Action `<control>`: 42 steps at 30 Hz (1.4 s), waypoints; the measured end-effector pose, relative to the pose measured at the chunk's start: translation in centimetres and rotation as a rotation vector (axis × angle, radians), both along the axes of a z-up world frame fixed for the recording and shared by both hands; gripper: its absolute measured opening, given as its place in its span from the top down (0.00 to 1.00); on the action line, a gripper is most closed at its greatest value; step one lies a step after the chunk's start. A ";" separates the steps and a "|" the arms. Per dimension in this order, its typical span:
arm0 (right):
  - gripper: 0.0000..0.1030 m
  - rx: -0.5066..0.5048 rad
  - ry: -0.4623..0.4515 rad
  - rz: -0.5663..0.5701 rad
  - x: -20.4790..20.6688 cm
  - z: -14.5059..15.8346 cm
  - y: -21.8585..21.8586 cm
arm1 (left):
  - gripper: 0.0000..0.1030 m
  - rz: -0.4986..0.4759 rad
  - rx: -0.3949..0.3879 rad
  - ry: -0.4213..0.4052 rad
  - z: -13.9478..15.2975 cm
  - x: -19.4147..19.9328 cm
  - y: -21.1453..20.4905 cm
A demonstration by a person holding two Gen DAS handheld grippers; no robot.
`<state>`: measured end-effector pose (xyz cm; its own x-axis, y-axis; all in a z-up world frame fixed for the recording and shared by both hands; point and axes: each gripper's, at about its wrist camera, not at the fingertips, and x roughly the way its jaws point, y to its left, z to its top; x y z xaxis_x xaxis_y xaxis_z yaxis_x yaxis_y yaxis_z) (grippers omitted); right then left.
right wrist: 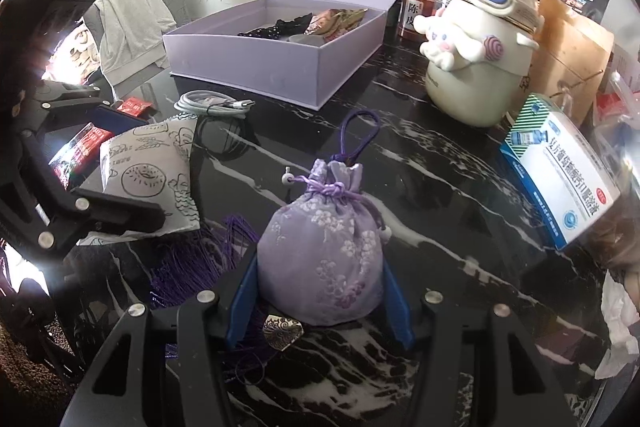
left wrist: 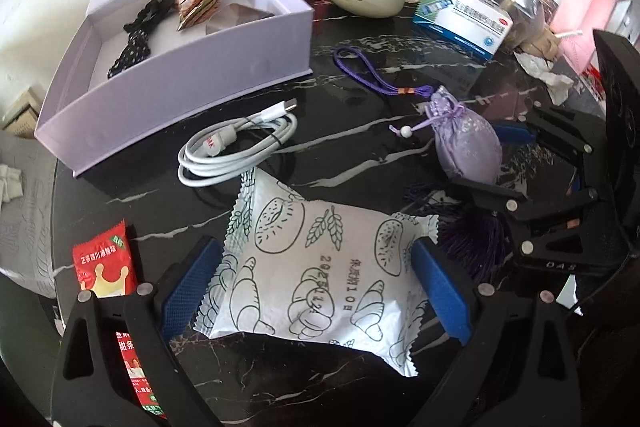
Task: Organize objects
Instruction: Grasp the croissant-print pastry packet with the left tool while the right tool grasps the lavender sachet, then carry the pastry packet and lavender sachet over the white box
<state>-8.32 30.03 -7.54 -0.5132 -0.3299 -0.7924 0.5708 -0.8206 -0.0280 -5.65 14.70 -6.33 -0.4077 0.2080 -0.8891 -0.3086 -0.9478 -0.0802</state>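
Right wrist | lilac floral pouch clamped between right fingers | left fingers pinching white pastry packet

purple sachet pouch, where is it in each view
Left wrist view: the purple sachet pouch sits right of centre, held by the right gripper.
Right wrist view: the pouch is at lower centre, squeezed between the blue fingers.
Shared landmark: the open lilac box, beyond the pouch in both.
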 end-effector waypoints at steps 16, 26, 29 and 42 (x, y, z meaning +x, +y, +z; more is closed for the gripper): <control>0.48 -0.015 0.000 -0.003 0.6 0.1 0.5 | 0.38 0.017 0.152 -0.058 0.1 0.3 -0.6; 0.50 -0.059 0.013 0.004 1.2 2.1 0.6 | 0.41 0.021 0.136 -0.016 1.7 1.2 -0.9; 0.50 -0.064 0.022 0.011 1.2 2.8 0.4 | 0.41 0.031 0.137 0.004 2.5 1.4 -1.1; 0.50 -0.100 0.073 0.121 1.3 5.7 -2.9 | 0.41 0.126 0.110 0.094 6.0 3.0 -4.2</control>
<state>-7.02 27.17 -1.89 -0.5198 -0.4684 -0.7144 0.6653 -0.7465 0.0054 -2.68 10.53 -0.31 -0.5173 0.2440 -0.8203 -0.1989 -0.9665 -0.1621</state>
